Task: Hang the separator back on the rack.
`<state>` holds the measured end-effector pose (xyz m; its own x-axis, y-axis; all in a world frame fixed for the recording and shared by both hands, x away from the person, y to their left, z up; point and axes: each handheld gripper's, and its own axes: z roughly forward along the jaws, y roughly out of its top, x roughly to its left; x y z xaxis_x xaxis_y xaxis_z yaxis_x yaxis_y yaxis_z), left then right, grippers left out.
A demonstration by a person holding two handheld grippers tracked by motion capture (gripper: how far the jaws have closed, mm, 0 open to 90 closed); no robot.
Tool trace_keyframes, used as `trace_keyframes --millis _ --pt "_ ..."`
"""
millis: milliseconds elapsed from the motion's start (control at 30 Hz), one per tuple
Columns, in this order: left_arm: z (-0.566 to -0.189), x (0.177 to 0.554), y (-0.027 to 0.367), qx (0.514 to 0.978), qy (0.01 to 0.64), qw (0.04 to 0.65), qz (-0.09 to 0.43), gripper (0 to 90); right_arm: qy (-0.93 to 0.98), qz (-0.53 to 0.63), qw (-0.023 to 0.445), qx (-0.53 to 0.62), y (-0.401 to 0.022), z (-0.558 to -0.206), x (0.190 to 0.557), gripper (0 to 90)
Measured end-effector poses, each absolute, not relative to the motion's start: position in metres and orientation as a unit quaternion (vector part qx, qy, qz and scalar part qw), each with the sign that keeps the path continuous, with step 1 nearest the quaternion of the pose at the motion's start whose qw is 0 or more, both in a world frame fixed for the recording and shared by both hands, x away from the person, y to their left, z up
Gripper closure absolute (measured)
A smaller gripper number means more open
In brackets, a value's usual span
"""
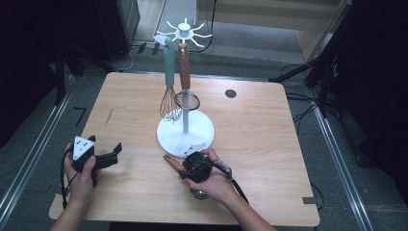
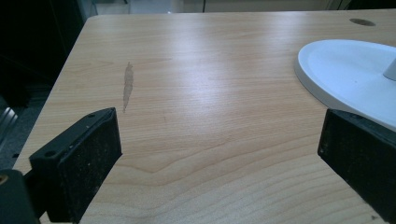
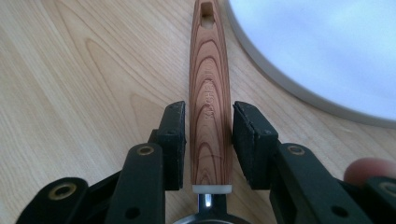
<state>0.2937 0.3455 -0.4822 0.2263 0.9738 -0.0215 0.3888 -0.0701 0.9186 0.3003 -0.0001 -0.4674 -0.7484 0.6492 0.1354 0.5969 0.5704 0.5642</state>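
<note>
Just beside stand rim (image 3: 299,93), wooden handle (image 3: 210,93), loose

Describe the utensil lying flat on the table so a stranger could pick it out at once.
Start at the white stand in the middle of the wooden table. At the near edge of its round base lies a wooden-handled utensil, between the open jaws of the right claw. Unlike the whisk and strainer hanging from the stand, it lies flat on the table.

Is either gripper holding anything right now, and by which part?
Nothing is held. The right gripper straddles the wooden handle, pads slightly clear; the left gripper is open.
</note>
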Motion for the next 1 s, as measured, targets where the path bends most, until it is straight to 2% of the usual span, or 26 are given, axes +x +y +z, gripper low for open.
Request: trace_keyframes --millis 533,1000 --pt "-0.482 0.294 0.346 0.651 0.524 0.436 0.334 0.1 0.903 0.255 0.057 0.34 0.017 -0.471 0.305 65.0" --pt "-0.482 0.294 0.345 0.654 0.521 0.434 0.335 0.1 0.914 0.205 0.068 0.343 0.031 -0.466 0.309 67.6"
